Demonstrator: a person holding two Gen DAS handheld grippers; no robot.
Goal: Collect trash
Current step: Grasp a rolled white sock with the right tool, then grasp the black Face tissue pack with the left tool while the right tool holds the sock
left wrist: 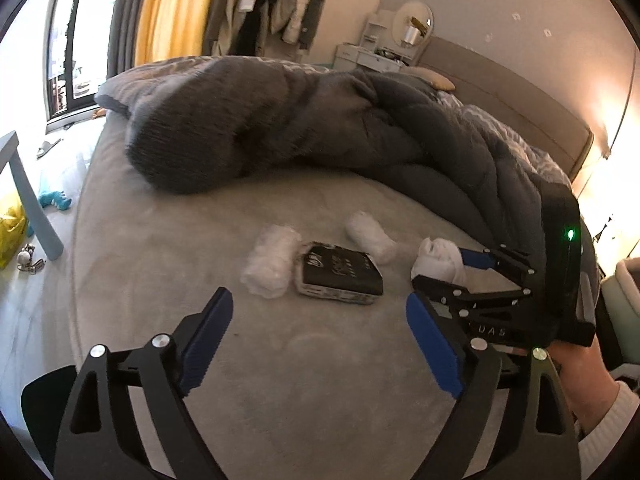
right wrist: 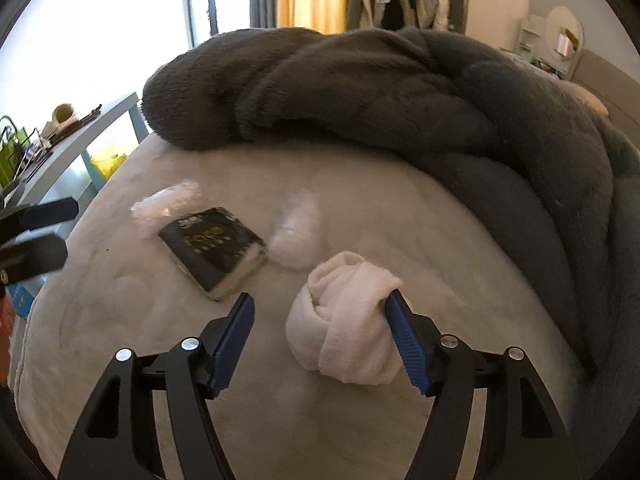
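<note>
Several white crumpled wads lie on the pale bed sheet (left wrist: 168,264) around a black tissue pack (left wrist: 340,276) (right wrist: 214,248). One wad (left wrist: 272,260) (right wrist: 168,204) is left of the pack and one (left wrist: 370,240) (right wrist: 296,236) is behind it. A larger rolled white wad (right wrist: 344,320) (left wrist: 438,258) lies to the right, between the fingers of my right gripper (right wrist: 320,304) (left wrist: 444,272). Its right finger touches the wad and its left finger stands clear, so the gripper is open. My left gripper (left wrist: 320,320) (right wrist: 52,230) hovers wide open just in front of the pack, with nothing in it.
A bunched dark grey blanket (left wrist: 280,128) (right wrist: 380,92) covers the far and right side of the bed. A pale blue table (right wrist: 100,128) and a yellow bag (left wrist: 10,232) stand off the left edge. A person's hand (left wrist: 580,376) holds the right gripper.
</note>
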